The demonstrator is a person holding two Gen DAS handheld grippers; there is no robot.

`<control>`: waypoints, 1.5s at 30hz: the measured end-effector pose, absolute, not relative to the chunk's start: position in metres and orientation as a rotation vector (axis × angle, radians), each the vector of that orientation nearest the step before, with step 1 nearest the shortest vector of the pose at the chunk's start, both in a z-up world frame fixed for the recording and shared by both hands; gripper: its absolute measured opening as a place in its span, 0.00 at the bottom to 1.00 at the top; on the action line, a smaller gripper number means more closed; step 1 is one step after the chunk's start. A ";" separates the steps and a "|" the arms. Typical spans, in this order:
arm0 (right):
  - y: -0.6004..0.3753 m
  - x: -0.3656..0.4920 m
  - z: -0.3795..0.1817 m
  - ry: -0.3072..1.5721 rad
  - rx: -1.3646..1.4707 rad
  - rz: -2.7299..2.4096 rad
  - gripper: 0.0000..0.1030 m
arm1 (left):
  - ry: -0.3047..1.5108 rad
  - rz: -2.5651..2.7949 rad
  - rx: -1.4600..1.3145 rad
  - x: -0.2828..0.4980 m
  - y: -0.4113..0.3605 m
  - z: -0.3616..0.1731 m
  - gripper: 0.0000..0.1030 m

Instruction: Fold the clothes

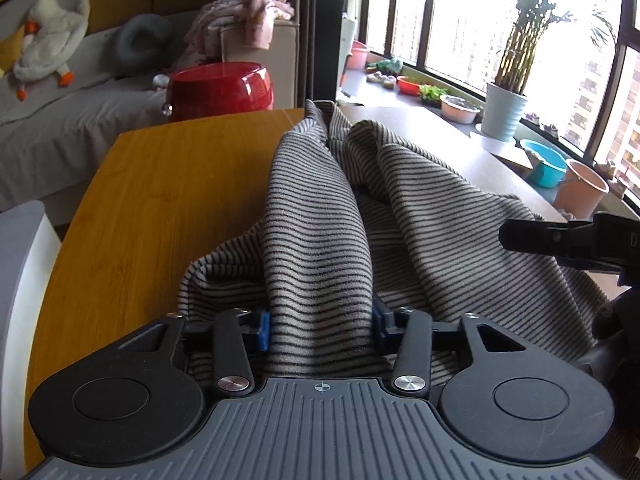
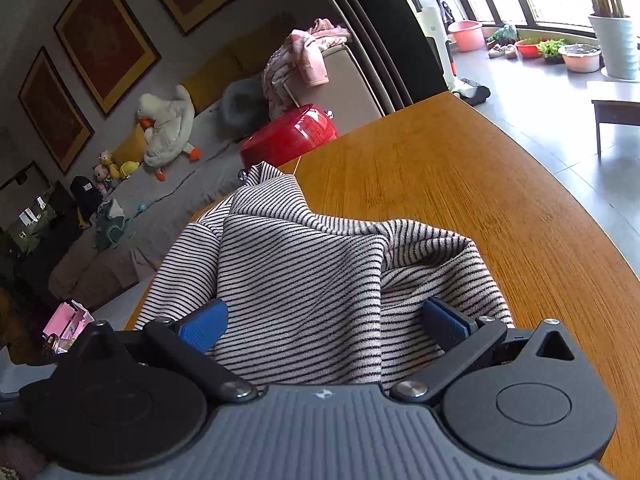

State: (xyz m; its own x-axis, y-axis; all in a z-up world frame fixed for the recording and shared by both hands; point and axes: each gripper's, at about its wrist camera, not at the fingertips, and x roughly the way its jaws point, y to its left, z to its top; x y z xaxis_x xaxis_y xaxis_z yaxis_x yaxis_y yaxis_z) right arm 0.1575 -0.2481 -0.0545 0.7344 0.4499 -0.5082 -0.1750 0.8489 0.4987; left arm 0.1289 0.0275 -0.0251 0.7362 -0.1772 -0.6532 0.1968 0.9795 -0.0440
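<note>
Bare orange-brown wooden tabletop [image 1: 160, 184] stretches left of the bunched grey black-striped knit garment [image 1: 320, 216] lying on it. Left gripper [image 1: 320, 326] pinches a fold; right gripper [image 2: 324, 322] stands wider, cloth hiding any pad contact.

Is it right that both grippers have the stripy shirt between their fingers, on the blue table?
Not quite: the table is wooden brown, not blue, as the right wrist view shows. Only the finger pads are blue. The rest holds: the left gripper and the right gripper each have the stripy shirt between their fingers.
</note>
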 end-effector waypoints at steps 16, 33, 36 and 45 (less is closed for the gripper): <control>-0.197 0.158 0.007 0.462 -0.057 0.296 0.88 | 0.598 0.014 -0.024 0.213 0.106 0.012 0.19; -0.182 0.295 0.013 0.528 -0.279 0.288 0.14 | 0.641 0.009 -0.152 0.216 0.149 -0.014 0.22; -0.196 0.334 -0.014 0.626 -0.204 0.272 0.19 | 0.658 0.035 -0.135 0.222 0.146 -0.020 0.23; -0.230 0.320 -0.012 0.554 -0.171 0.212 0.60 | 0.694 0.008 -0.243 0.214 0.164 -0.006 0.38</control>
